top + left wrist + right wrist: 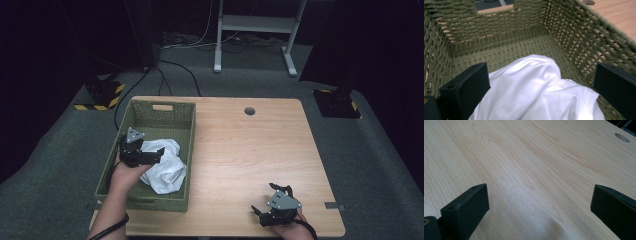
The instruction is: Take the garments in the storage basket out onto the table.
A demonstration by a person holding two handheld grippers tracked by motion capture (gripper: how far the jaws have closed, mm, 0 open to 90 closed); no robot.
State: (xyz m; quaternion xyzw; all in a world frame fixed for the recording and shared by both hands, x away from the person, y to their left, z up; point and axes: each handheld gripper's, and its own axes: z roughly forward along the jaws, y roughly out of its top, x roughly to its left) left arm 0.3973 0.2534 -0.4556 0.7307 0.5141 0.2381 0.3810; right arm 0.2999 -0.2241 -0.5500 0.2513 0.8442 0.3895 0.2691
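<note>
Evidently soft, light and limp, the crumpled white cloth (536,92) inside the green woven basket (181,116) suits a pinch at its raised fold, with the left claw (541,82) spread wide around it and the right claw (539,205) likewise apart over the worktop (529,157) beside the basket.

Light wooden table (240,150) with round cable hole (250,111), grey carpet (370,150), white desk frame (255,30), floor cables (175,67)

I can read no words, numbers or brand marks anywhere. The nearest thing to a sign is the yellow-and-black hazard striping (100,106) on the floor beyond the green basket (150,111); a similar strip (353,105) seems to lie right of it, though it is dim there.
</note>
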